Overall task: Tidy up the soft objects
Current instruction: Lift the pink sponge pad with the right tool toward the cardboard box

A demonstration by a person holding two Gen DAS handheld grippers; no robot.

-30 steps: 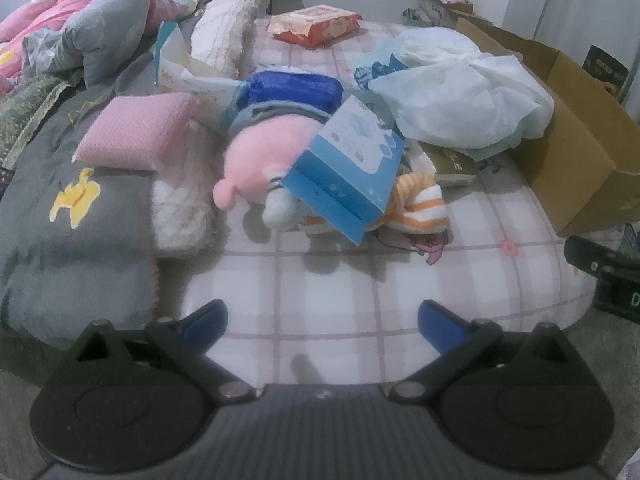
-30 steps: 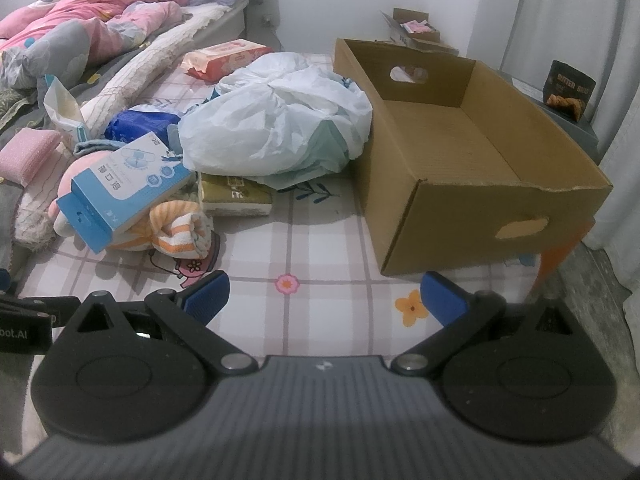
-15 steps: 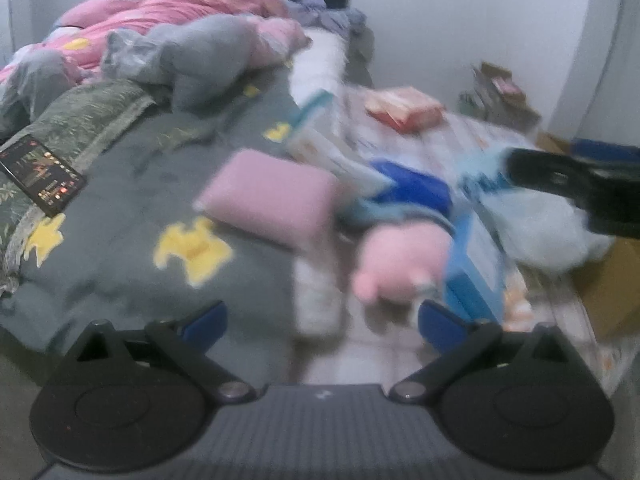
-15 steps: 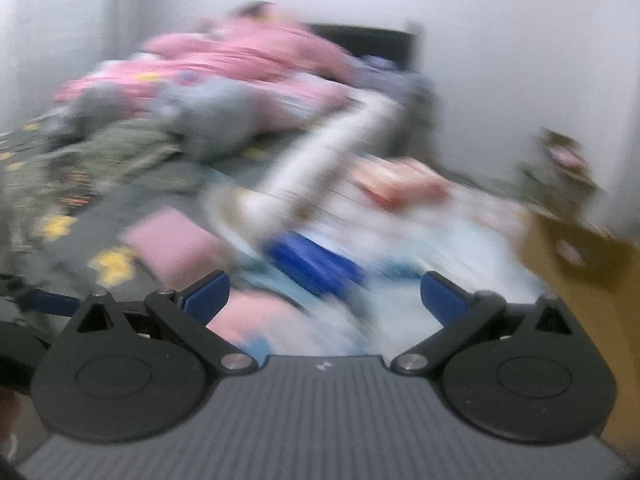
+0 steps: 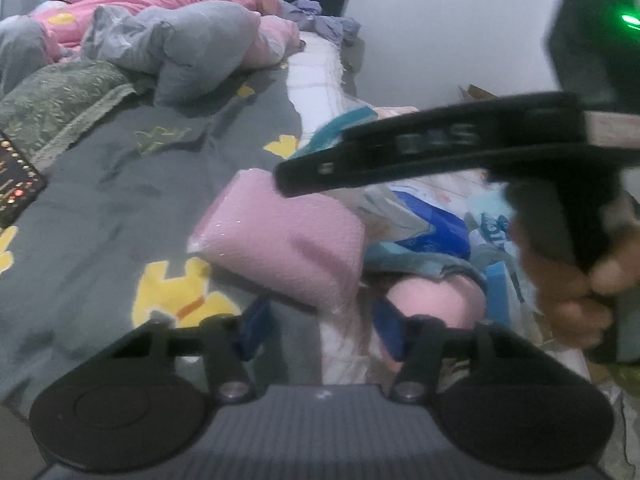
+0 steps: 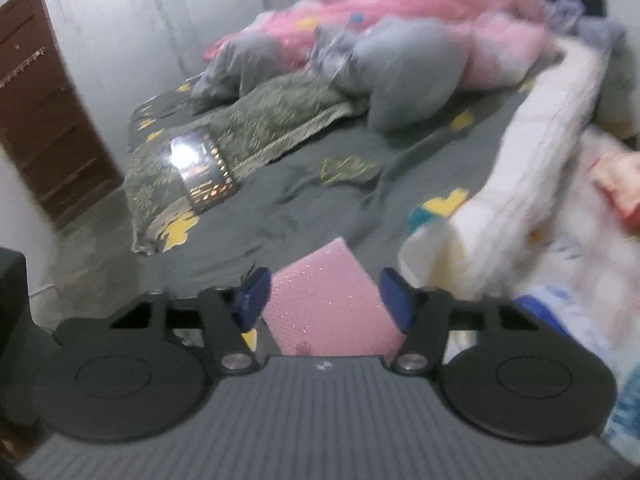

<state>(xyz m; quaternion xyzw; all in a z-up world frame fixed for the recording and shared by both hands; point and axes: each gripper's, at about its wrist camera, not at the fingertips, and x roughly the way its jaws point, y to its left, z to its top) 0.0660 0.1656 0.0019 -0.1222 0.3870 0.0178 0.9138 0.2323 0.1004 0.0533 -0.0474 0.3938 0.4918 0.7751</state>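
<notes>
Grey bedding [image 5: 100, 208] with yellow cartoon prints covers the near side of the bed, with a heap of pink and grey quilts [image 5: 168, 20] piled toward the headboard and a dark phone [image 5: 16, 188] lying at the left edge. On that grey cover lies a pink sponge in clear wrap [image 5: 280, 236], just beside a jumble of soft things: a pink plush toy [image 5: 436, 304] and a blue-and-white packet [image 5: 432, 224] to its right. The left gripper [image 5: 320, 326] hangs near the sponge's close edge; its jaws have just been closing to a middling gap, and nothing lies between them. The right gripper [image 6: 326, 296], gripped by a hand [image 5: 576, 288], reaches in over the sponge from the right. Its jaws have just been closing too, and the sponge's corner sits between the blue pads [image 6: 256, 292], though blur hides whether they press on it.
</notes>
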